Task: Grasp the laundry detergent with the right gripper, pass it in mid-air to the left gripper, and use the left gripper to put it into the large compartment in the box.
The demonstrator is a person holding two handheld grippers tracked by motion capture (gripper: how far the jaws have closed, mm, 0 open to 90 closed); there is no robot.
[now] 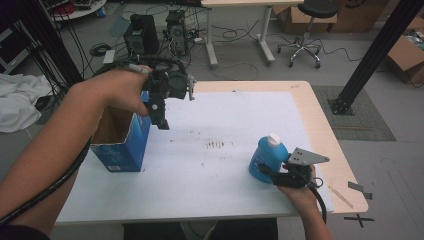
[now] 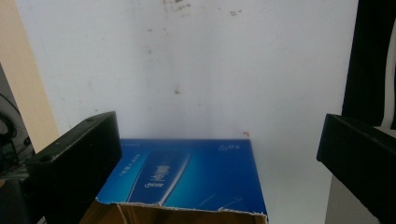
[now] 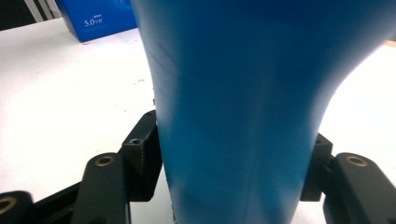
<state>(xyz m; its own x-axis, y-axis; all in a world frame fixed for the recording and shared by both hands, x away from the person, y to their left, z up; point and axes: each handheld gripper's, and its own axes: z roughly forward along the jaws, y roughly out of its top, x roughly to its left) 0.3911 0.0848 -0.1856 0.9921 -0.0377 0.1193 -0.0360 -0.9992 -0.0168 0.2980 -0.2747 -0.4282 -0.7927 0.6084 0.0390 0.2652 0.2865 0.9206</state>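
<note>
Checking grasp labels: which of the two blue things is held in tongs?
The blue bottle with the white cap, clamped by the right tongs. The open blue box stands free below the open left tongs.

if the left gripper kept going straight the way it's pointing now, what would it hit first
Probably the open blue box. The left gripper, jaws wide apart, points down at the box's near wall and torn top edge, with the white table beyond. Depth is unclear, so it may just clear the rim.

bottle (image 3: 238, 107) top cropped, box (image 2: 187, 179) base cut off
</note>
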